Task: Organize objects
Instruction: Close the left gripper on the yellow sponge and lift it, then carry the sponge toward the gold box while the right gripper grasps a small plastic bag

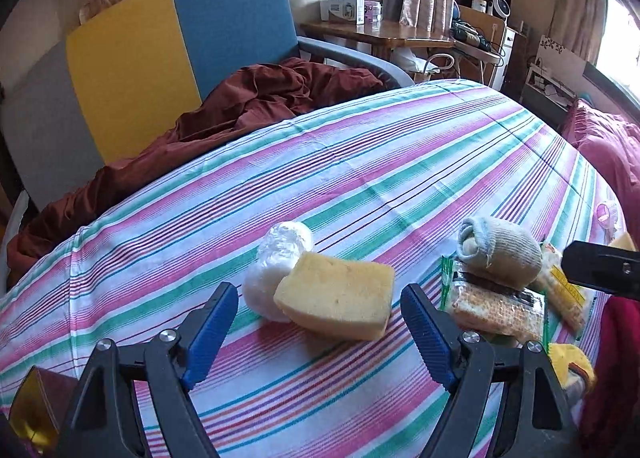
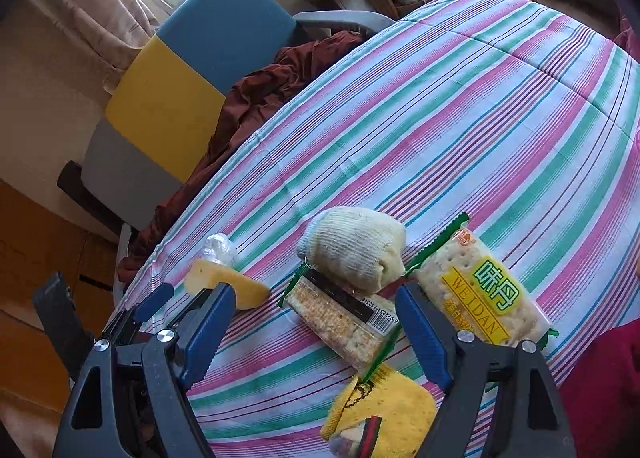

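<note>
A yellow sponge (image 1: 336, 298) lies on the striped bed sheet (image 1: 360, 162), leaning on a white plastic-wrapped ball (image 1: 276, 262). My left gripper (image 1: 318, 296) stands open just in front of the sponge, with a gap at each pad. To the right, a rolled grey-white sock (image 1: 500, 254) rests on a cracker pack (image 1: 496, 308). My right gripper (image 2: 313, 292) hangs open over that cracker pack (image 2: 344, 318), below the rolled sock (image 2: 352, 254). A second pack marked WEIDAN (image 2: 480, 298) lies right of it. A yellow sock (image 2: 384, 414) sits nearest. One blue finger (image 2: 154, 303) of the left gripper shows beside the sponge (image 2: 228, 286).
A dark red blanket (image 1: 256, 106) is bunched at the bed's far left edge, against a blue, yellow and grey chair (image 1: 168, 46). A wooden desk (image 1: 376, 32) with boxes stands behind. Pink bedding (image 1: 604, 146) lies at right. A yellow box (image 1: 32, 406) sits near left.
</note>
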Tool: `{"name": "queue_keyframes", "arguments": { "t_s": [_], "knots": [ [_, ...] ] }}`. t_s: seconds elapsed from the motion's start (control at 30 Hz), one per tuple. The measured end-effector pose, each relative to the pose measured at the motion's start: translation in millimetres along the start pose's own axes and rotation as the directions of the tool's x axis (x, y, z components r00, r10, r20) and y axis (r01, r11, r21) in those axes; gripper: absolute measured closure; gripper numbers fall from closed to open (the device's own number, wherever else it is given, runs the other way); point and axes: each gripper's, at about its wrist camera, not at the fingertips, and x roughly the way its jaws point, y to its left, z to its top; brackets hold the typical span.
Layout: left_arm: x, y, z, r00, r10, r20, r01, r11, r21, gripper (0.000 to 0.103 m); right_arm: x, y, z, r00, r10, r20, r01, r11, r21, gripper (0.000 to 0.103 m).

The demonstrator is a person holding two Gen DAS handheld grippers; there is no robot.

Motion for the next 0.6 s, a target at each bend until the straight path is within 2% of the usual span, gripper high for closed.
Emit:
{"name": "queue_keyframes", "arguments": {
  "t_s": [0.03, 0.07, 0.1, 0.17, 0.3, 0.6],
  "knots": [
    [8, -1, 0, 1.0, 0.004, -0.017, -0.004, 1.0, 0.005, 0.025, 0, 1, 0, 1.0, -0.002, 0.0, 0.002, 1.0, -0.003, 0.019],
    [14, 0, -1, 0.999, -0.023, -0.034, 0.023, 1.0, -0.004, 0.043, 0, 1, 0, 1.0, -0.005, 0.002, 0.005, 1.0, -0.006, 0.019],
    [14, 1, -3, 0.996, -0.079, -0.036, 0.078, 0.996, -0.034, 0.048, 0, 1, -1, 1.0, -0.007, 0.003, 0.007, 1.0, -0.007, 0.019],
    [2, -3, -9, 0.999, -0.053, -0.013, 0.053, 0.998, -0.046, 0.05, 0, 1, -1, 1.0, -0.009, 0.003, 0.009, 1.0, -0.008, 0.019],
    [-37, -6, -32, 0.997, -0.077, 0.026, 0.078, 0.994, -0.082, 0.05, 0, 4, -1, 1.0, -0.015, 0.006, 0.015, 1.0, -0.023, 0.019],
    [-105, -8, -126, 0.996, -0.085, 0.014, 0.086, 0.983, -0.164, 0.049, 5, 12, -4, 0.999, -0.033, -0.017, 0.031, 0.997, -0.071, 0.02]
  ]
}}
